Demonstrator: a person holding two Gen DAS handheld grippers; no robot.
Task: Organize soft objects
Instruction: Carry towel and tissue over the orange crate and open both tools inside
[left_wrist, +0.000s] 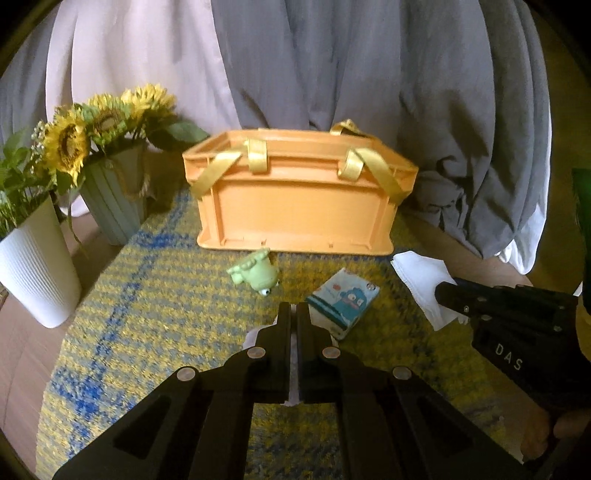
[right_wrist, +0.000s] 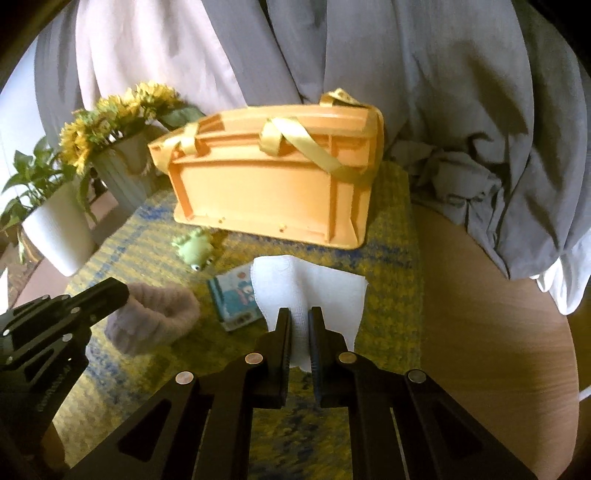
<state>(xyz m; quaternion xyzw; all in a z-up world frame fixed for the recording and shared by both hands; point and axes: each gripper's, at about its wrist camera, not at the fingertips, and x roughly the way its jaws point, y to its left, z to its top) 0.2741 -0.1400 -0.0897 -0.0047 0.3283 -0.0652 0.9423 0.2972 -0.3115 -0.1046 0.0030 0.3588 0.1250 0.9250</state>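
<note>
My left gripper (left_wrist: 294, 308) is shut on a fluffy pale pink soft piece (right_wrist: 159, 317), of which only slivers (left_wrist: 252, 336) show around the fingers in the left wrist view. The right wrist view shows that gripper (right_wrist: 123, 291) from the side, with the fluffy piece hanging off its tip above the mat. My right gripper (right_wrist: 300, 312) is shut on a white cloth (right_wrist: 314, 284), which drapes forward from the pads. The left wrist view shows it (left_wrist: 443, 290) at the right, holding the cloth (left_wrist: 417, 273). An orange crate (left_wrist: 295, 199) with yellow ribbon handles stands behind.
A green frog toy (left_wrist: 258, 277) and a tissue pack with a blue cartoon (left_wrist: 343, 302) lie on the yellow-blue woven mat (left_wrist: 147, 332) before the crate. Sunflowers in a grey-green vase (left_wrist: 114, 203) and a white ribbed pot (left_wrist: 37, 266) stand at the left. Grey and white drapes (left_wrist: 369, 74) hang behind.
</note>
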